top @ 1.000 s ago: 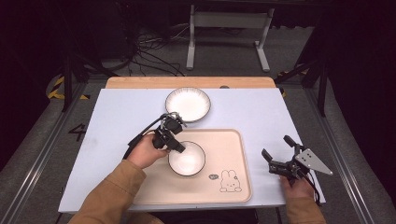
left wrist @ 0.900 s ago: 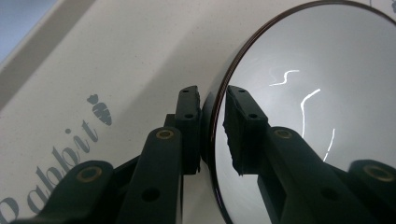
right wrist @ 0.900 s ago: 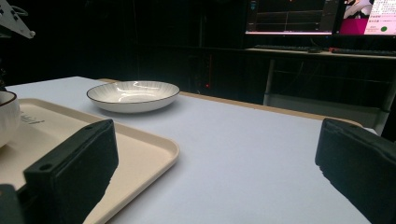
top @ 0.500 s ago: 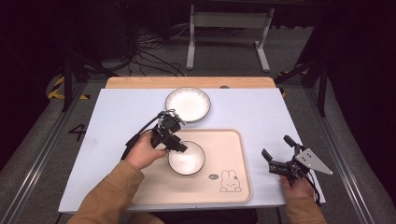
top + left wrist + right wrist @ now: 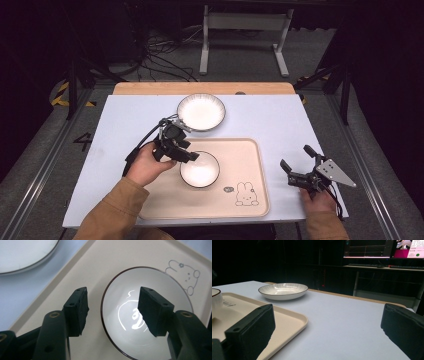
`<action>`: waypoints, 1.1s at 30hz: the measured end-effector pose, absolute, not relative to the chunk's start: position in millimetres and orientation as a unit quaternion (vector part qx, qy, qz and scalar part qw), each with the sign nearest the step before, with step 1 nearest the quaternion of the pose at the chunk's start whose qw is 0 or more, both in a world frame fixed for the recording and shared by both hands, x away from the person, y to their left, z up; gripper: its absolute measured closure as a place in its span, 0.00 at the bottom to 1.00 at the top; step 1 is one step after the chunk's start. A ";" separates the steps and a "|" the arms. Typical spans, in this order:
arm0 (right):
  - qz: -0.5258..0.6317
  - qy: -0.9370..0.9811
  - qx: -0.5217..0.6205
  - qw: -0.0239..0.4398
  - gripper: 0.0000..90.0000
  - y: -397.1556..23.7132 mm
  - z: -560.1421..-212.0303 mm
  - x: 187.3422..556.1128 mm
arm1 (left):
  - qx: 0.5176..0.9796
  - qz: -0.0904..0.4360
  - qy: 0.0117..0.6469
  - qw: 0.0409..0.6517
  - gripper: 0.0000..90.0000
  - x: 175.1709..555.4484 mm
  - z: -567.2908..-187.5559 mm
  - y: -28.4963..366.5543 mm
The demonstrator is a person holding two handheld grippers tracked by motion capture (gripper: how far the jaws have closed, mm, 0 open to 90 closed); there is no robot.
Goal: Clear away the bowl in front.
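the left gripper (image 5: 192, 156) has just opened and holds nothing, its jaws either side of the bowl (image 5: 199, 169) rim, the right gripper (image 5: 291, 171) is wide and empty, and a careless lift could bump the bowl across the tray (image 5: 250, 150).

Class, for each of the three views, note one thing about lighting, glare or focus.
High view: the table is brightly lit while the surroundings fall into darkness. Left gripper view: curly glare streaks sit inside the bowl, and the near fingers look soft. Right gripper view: dark background, bright monitor, blurred fingers.
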State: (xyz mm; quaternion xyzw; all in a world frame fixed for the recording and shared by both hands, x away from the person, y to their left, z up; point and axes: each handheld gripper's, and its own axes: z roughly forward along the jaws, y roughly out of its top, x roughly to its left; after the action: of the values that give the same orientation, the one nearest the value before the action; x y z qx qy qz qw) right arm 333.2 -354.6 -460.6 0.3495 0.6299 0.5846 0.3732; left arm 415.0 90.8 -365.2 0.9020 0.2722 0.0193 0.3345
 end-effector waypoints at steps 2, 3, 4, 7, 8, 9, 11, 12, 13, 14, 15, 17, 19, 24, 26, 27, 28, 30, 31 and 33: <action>0.584 0.630 0.349 0.373 0.00 -354.6 -460.7 333.1 | 0.897 0.029 0.269 0.351 0.45 410.7 -361.8 96.5; 0.584 0.630 0.349 0.373 0.00 -354.6 -460.7 333.2 | 0.894 0.032 0.266 0.358 0.43 409.6 -361.0 98.7; 0.585 0.630 0.350 0.373 0.00 -354.6 -460.6 333.2 | 0.890 0.036 0.264 0.369 0.42 407.5 -360.2 101.8; 0.585 0.630 0.349 0.373 0.00 -354.6 -460.7 333.2 | 0.879 0.052 0.261 0.396 0.40 400.9 -358.0 111.7; 0.584 0.630 0.349 0.373 0.00 -354.6 -460.7 333.1 | 0.873 0.056 0.262 0.408 0.39 398.5 -358.0 114.7; 0.585 0.630 0.349 0.373 0.00 -354.6 -460.7 333.2 | 0.865 0.054 0.265 0.422 0.38 395.9 -358.1 118.5; 0.584 0.630 0.350 0.373 0.00 -354.5 -460.6 333.2 | 0.857 0.048 0.271 0.436 0.38 393.8 -358.3 124.2; 0.584 0.630 0.350 0.373 0.00 -354.5 -460.6 333.2 | 0.853 0.047 0.270 0.444 0.38 392.8 -358.5 127.3; 0.585 0.630 0.350 0.373 0.00 -354.6 -460.6 333.3 | 0.848 0.048 0.272 0.452 0.37 391.3 -359.1 129.9; 0.585 0.630 0.350 0.373 0.00 -354.7 -460.6 333.3 | 0.845 0.050 0.271 0.458 0.37 389.9 -359.4 132.8; 0.585 0.630 0.350 0.373 0.00 -354.6 -460.6 333.3 | 0.841 0.055 0.271 0.464 0.37 388.2 -359.7 135.2; 0.584 0.630 0.350 0.373 0.00 -354.6 -460.6 333.3 | 0.832 0.068 0.269 0.481 0.34 384.8 -361.1 140.0; 0.584 0.630 0.350 0.373 0.00 -354.6 -460.6 333.4 | 0.820 0.080 0.261 0.503 0.32 381.9 -363.0 146.3; 0.584 0.630 0.350 0.373 0.00 -354.6 -460.6 333.3 | 0.800 0.091 0.264 0.531 0.28 376.4 -368.9 155.3; 0.584 0.630 0.350 0.373 0.00 -354.7 -460.6 333.3 | 0.791 0.097 0.264 0.544 0.26 373.6 -372.3 159.5; 0.585 0.630 0.350 0.373 0.00 -354.7 -460.6 333.3 | 0.787 0.105 0.261 0.549 0.24 372.7 -373.6 161.9; 0.585 0.630 0.350 0.373 0.00 -354.6 -460.6 333.3 | 0.782 0.105 0.263 0.556 0.23 371.3 -374.9 163.2; 0.585 0.630 0.350 0.373 0.00 -354.6 -460.6 333.3 | 0.772 0.111 0.261 0.569 0.21 368.6 -377.2 167.5; 0.585 0.630 0.350 0.373 0.00 -354.7 -460.6 333.3 | 0.769 0.115 0.259 0.573 0.20 367.5 -377.8 169.9; 0.585 0.630 0.350 0.373 0.00 -354.7 -460.6 333.3 | 0.758 0.117 0.261 0.586 0.19 364.4 -380.1 174.9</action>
State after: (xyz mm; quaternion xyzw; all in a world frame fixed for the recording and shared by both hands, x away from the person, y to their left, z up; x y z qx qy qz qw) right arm 333.3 -354.7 -460.6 0.3501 0.6298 0.5846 0.3730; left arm 364.4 174.9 -380.1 0.7580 0.2607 0.1173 0.5862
